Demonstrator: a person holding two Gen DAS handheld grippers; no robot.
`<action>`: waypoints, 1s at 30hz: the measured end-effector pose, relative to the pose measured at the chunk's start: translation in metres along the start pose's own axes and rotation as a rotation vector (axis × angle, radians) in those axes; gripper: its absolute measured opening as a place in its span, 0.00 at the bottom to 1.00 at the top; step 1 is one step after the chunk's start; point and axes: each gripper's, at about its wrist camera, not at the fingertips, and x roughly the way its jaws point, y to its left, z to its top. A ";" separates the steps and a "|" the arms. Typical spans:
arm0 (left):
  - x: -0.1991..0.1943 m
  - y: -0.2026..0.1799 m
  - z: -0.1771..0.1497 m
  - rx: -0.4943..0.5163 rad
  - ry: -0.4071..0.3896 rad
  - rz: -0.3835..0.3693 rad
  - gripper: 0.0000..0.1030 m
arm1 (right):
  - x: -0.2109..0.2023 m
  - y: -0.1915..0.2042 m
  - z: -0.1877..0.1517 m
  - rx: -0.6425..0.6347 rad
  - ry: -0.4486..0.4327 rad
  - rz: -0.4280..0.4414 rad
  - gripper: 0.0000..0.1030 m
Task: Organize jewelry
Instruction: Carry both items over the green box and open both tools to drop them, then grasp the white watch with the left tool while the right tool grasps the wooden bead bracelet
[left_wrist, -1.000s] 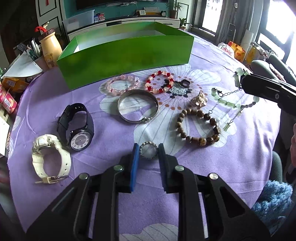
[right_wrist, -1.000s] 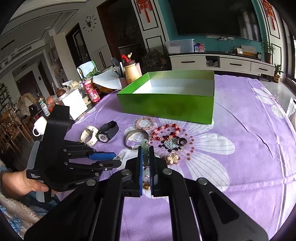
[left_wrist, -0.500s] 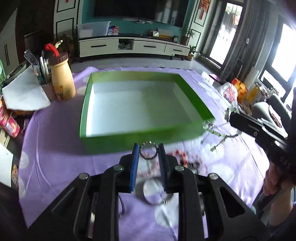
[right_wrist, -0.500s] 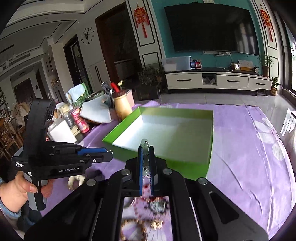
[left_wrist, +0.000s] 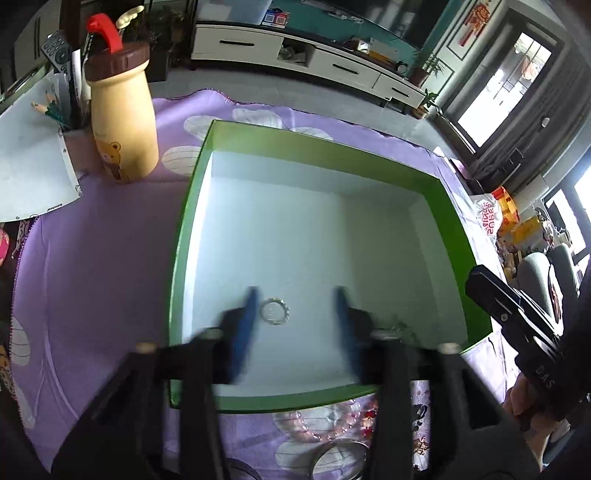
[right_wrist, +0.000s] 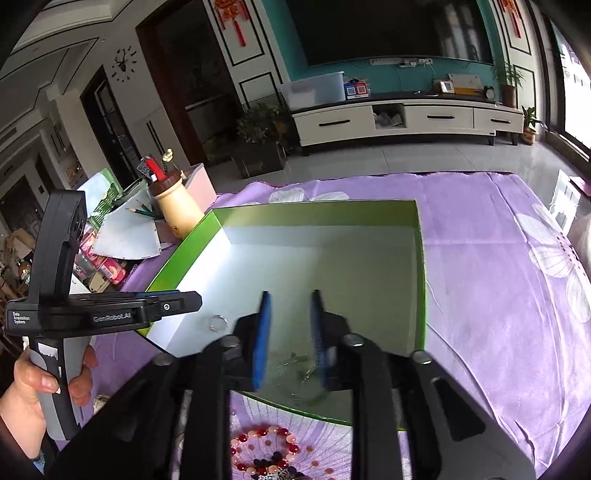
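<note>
A green box with a white inside stands on the purple cloth. My left gripper is open over its near part, and a small silver ring lies free on the box floor between the fingers. The ring also shows in the right wrist view. My right gripper is open over the box's near right corner. A pale green bead chain lies on the box floor below it, blurred.
A tan bear bottle and a paper sheet stand left of the box. A pink bead bracelet, a silver bangle and a red bead bracelet lie on the cloth in front of the box.
Both grippers moved forward over the box and opened. The ring left my left gripper and the green chain left my right gripper; both now lie in the box.
</note>
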 end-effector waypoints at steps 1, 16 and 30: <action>-0.003 0.002 -0.001 -0.007 -0.013 -0.003 0.69 | -0.004 -0.002 -0.001 0.009 -0.010 -0.004 0.39; -0.091 0.043 -0.044 -0.023 -0.114 0.051 0.70 | -0.072 0.003 -0.033 0.014 -0.046 0.025 0.41; -0.126 0.090 -0.149 -0.074 -0.064 0.144 0.71 | -0.097 0.029 -0.106 -0.018 0.103 0.017 0.41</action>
